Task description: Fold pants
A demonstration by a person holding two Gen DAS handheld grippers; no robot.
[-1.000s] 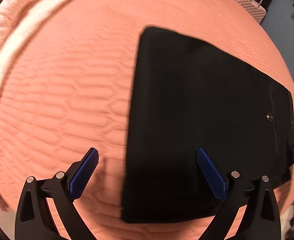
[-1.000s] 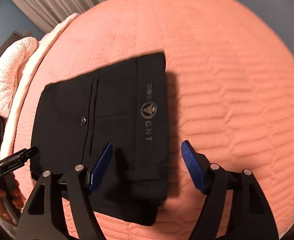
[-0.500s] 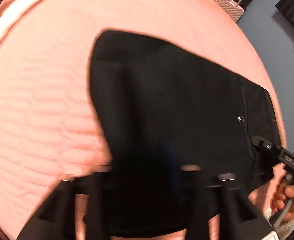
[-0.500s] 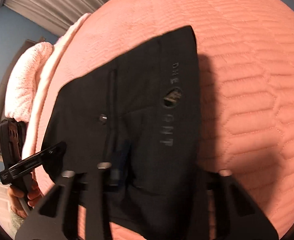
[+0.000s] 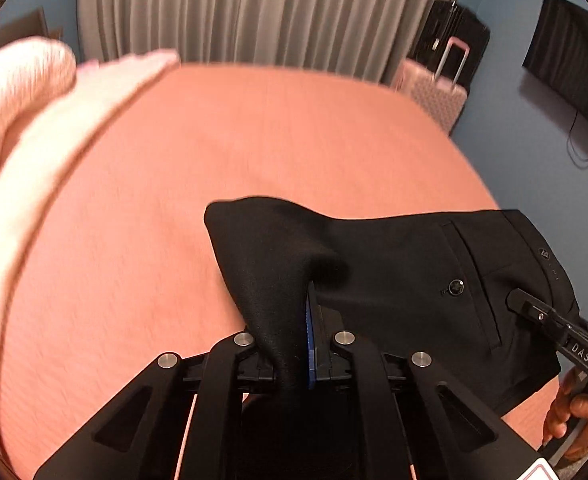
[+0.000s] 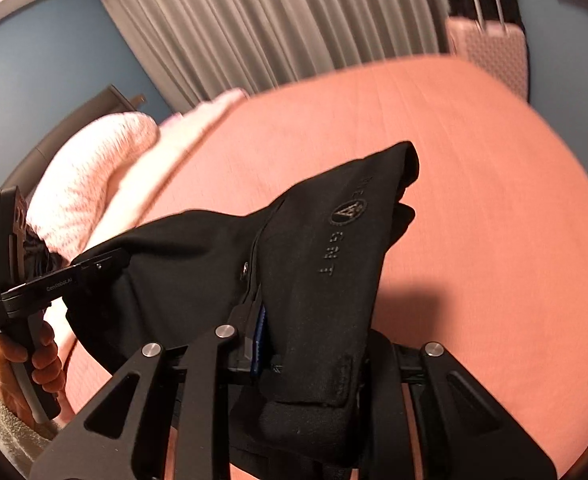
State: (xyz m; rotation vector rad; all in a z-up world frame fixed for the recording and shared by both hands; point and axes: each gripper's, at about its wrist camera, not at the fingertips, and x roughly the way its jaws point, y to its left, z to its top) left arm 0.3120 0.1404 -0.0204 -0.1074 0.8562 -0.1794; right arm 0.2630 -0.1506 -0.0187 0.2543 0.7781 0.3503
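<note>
Pants [image 5: 394, 280], black and already folded small, hang low in both frames above the pink bed [image 5: 254, 140]; my left tongs [image 5: 294, 344] clench one edge, my right tongs [image 6: 294, 344] are closing on the waistband, so I judge only placing remains.

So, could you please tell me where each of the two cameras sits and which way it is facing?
Left wrist: sits on the left gripper, facing along its fingers across the pink bed toward the curtain; its jaws pinch the black pants; the right gripper and its hand show lower right.
Right wrist: sits on the right gripper, whose jaws are closing on the waistband end; the left gripper and hand show at left.
Shared: pants, bed, curtain, pink suitcase.
</note>
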